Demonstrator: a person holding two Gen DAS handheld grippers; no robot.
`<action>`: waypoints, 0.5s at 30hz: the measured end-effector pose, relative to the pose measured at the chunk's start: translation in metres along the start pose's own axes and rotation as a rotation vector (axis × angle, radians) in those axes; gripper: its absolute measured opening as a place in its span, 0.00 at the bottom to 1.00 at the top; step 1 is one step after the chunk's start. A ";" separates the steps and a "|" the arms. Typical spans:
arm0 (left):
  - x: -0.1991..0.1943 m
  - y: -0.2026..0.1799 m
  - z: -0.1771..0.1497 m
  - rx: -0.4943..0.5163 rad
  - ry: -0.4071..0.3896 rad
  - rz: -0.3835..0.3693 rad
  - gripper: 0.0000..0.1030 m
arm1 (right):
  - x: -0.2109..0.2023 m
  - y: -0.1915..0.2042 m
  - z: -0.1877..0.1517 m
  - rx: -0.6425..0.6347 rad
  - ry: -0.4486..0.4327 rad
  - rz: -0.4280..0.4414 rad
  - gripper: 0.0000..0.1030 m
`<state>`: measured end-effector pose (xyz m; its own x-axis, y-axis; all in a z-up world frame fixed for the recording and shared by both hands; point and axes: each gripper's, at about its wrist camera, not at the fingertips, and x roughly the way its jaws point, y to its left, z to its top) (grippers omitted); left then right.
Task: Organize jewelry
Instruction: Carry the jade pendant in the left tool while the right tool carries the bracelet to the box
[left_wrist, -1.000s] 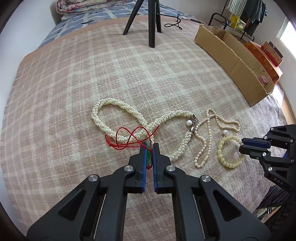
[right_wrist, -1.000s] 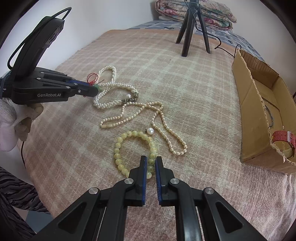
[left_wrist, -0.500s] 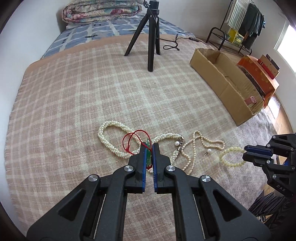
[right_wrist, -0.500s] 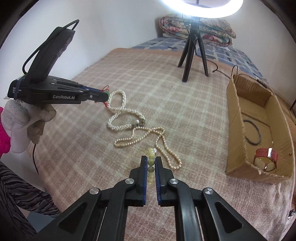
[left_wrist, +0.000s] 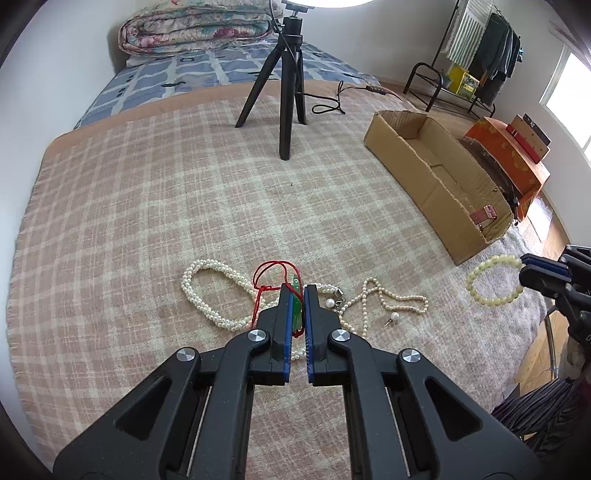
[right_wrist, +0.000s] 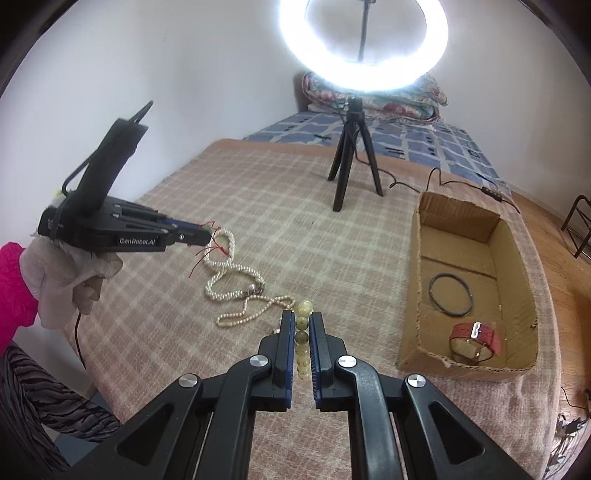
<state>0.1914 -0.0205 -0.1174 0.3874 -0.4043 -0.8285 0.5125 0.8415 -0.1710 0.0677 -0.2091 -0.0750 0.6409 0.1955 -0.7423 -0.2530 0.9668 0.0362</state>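
Observation:
My left gripper (left_wrist: 296, 291) is shut on a green pendant (left_wrist: 295, 295) with a red cord (left_wrist: 271, 269), lifted above the bed. It also shows in the right wrist view (right_wrist: 207, 234). My right gripper (right_wrist: 301, 319) is shut on a pale yellow bead bracelet (right_wrist: 303, 332), held in the air; the bracelet hangs from it in the left wrist view (left_wrist: 493, 278). A thick pearl necklace (left_wrist: 207, 295) and a thin pearl necklace (left_wrist: 391, 301) lie on the plaid blanket. A cardboard box (right_wrist: 417, 288) to the right holds a black ring (right_wrist: 451, 294) and a red-strap watch (right_wrist: 476, 339).
A black tripod (left_wrist: 286, 81) with a ring light (right_wrist: 364, 44) stands at the back of the bed, its cable (left_wrist: 332, 103) trailing right. A loose pearl earring (left_wrist: 393, 317) lies by the thin necklace. Folded quilts (left_wrist: 195, 29) lie at the head. Orange boxes (left_wrist: 513, 155) stand past the carton.
Both grippers have risen from the blanket. The left lifted the green pendant with its red cord off the pearls. The right lifted the yellow bead bracelet clear.

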 end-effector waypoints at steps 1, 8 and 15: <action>0.000 -0.001 0.001 0.002 -0.001 0.001 0.03 | -0.002 -0.002 0.001 0.002 -0.006 -0.003 0.05; -0.003 -0.006 0.010 -0.002 -0.019 -0.011 0.03 | -0.021 -0.020 0.010 0.025 -0.052 -0.030 0.05; -0.006 -0.020 0.025 0.012 -0.043 -0.032 0.03 | -0.039 -0.051 0.019 0.079 -0.100 -0.079 0.05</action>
<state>0.1979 -0.0433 -0.0960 0.4029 -0.4464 -0.7990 0.5346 0.8234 -0.1904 0.0694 -0.2628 -0.0355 0.7268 0.1302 -0.6744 -0.1439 0.9889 0.0359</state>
